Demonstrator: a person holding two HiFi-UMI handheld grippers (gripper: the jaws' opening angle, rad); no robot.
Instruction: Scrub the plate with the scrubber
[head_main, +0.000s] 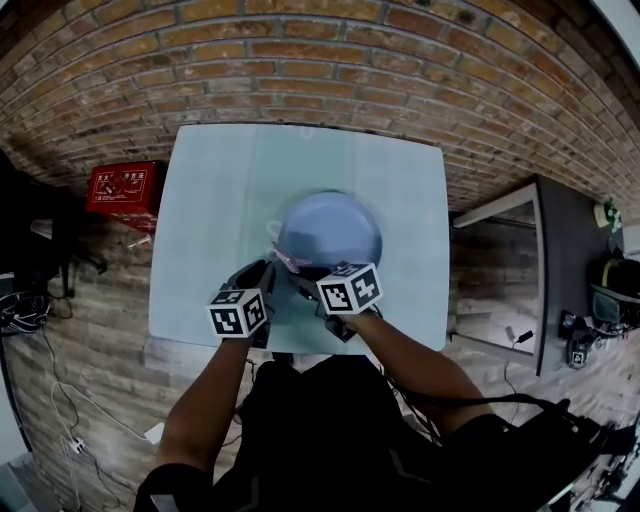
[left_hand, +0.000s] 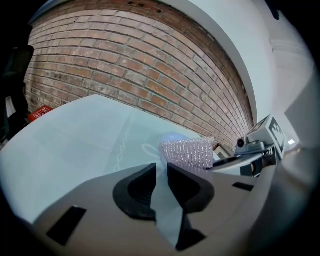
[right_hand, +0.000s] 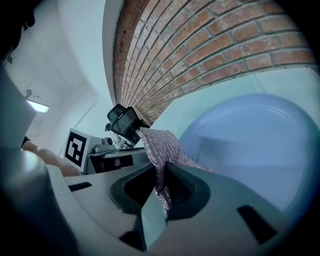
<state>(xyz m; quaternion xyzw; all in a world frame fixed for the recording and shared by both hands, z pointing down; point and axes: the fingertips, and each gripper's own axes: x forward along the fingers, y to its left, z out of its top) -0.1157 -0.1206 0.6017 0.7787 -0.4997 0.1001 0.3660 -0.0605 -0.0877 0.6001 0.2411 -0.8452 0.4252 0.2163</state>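
The scrubber (right_hand: 161, 150), a silvery-pink glittering mesh cloth, is pinched between the jaws of the right hand-held gripper (right_hand: 162, 180). It sits at the near edge of the round, pale-blue plate (right_hand: 250, 145) on the desk (head_main: 220, 200). The left hand-held gripper (left_hand: 161, 176), its jaws slightly parted and empty, is just beside the scrubber.

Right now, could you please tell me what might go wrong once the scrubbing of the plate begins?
1. Nothing steadies the plate on the table: the left gripper is open and empty, so the plate may slide when pushed.
2. The right gripper pinches only a thin fold of the scrubber, which might pull out under pressure.
3. The two grippers sit close together at the plate's near edge and could bump.
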